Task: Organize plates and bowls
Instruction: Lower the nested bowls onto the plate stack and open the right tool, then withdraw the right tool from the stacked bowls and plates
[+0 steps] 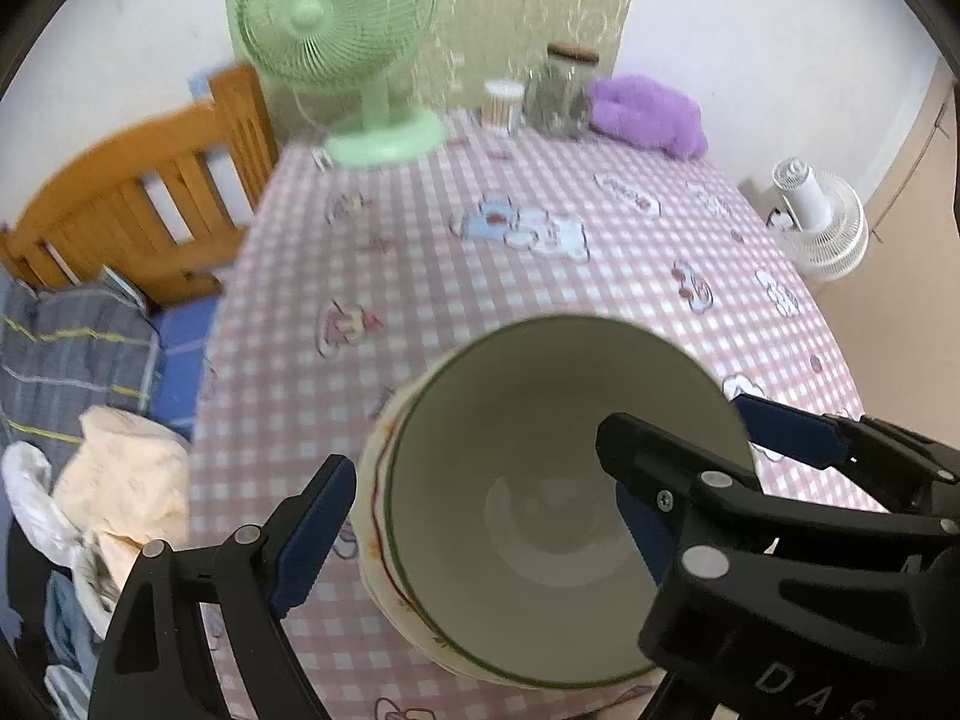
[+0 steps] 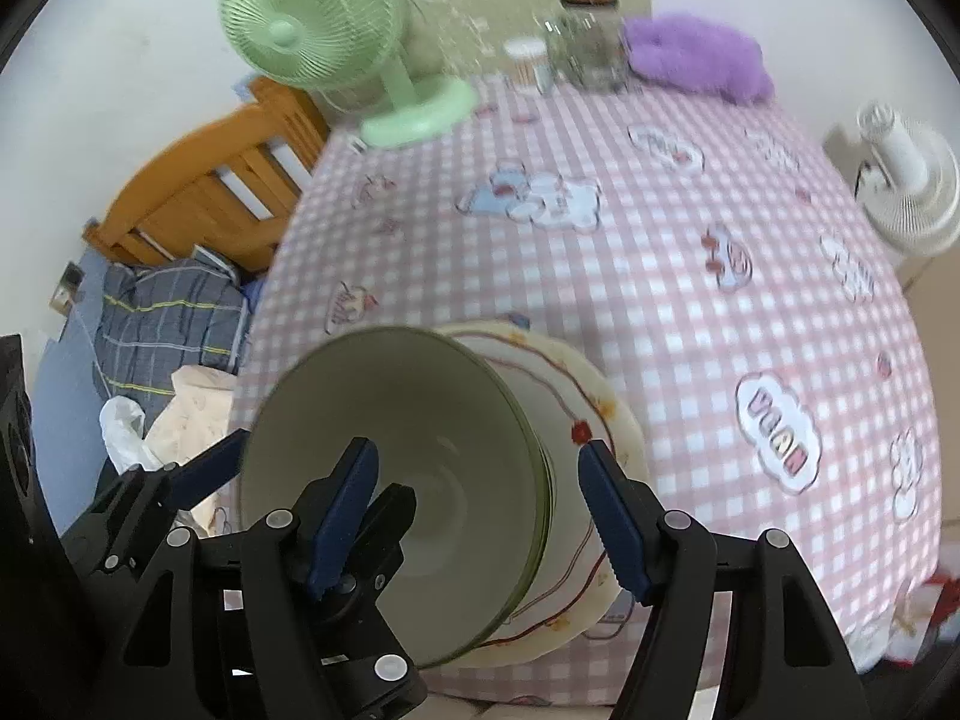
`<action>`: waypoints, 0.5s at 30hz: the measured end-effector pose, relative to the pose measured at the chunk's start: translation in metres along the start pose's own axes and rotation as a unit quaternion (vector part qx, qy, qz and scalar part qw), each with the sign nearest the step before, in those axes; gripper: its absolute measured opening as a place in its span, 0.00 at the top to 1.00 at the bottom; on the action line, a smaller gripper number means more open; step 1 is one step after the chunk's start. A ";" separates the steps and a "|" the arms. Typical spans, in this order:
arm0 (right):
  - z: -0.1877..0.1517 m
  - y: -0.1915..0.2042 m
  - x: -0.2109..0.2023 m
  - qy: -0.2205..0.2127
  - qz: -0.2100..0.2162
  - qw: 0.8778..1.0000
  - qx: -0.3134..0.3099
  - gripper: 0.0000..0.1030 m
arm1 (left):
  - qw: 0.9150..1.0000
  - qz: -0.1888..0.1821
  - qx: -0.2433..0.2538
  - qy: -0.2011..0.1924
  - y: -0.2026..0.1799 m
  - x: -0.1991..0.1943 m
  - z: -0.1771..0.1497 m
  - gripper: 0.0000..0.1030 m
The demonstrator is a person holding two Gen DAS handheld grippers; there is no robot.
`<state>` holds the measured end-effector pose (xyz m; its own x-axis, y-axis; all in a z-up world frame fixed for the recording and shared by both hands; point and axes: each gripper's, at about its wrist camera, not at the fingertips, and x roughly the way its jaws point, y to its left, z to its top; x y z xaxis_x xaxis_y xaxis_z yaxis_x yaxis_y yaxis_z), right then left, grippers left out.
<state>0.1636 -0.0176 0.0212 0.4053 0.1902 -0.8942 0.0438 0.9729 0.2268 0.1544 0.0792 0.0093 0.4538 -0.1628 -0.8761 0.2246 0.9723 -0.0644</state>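
Green-rimmed bowl (image 1: 558,498) nested on plate (image 2: 576,540) w/ both claws, left (image 1: 480,516) & right (image 2: 480,510), angled down, open, gripping nothing.

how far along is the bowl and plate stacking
Done: the green-rimmed bowl sits nested in the patterned dish on the checked tablecloth. In hand: nothing; the left gripper and right gripper are both open around the stack. Left: no other loose dishes are visible.

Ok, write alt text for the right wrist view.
A green-rimmed bowl sits nested in a patterned bowl on a pink checked tablecloth, with the open right tool straddling its right rim. A green fan stands behind.
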 end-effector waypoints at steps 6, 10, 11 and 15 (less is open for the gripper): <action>0.001 -0.007 -0.029 -0.053 0.018 0.998 -0.022 0.30 | 0.997 0.041 -0.010 -0.061 -0.017 -0.030 0.001 0.13; 0.000 -0.024 -0.052 -0.093 0.015 0.995 -0.037 0.30 | 0.992 0.066 -0.034 -0.105 -0.034 -0.046 0.000 0.13; -0.001 -0.032 -0.059 -0.104 0.013 0.994 -0.038 0.30 | 0.990 0.072 -0.039 -0.117 -0.040 -0.050 -0.002 0.13; -0.009 -0.062 -0.081 -0.138 0.007 0.990 -0.041 0.28 | 0.985 0.074 -0.051 -0.148 -0.062 -0.059 -0.012 0.10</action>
<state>0.1198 -0.0919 0.0757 0.6403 0.1712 -0.7488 -0.0323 0.9800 0.1964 0.1028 0.0304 0.0593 0.7097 -0.0451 -0.7031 0.0561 0.9984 -0.0074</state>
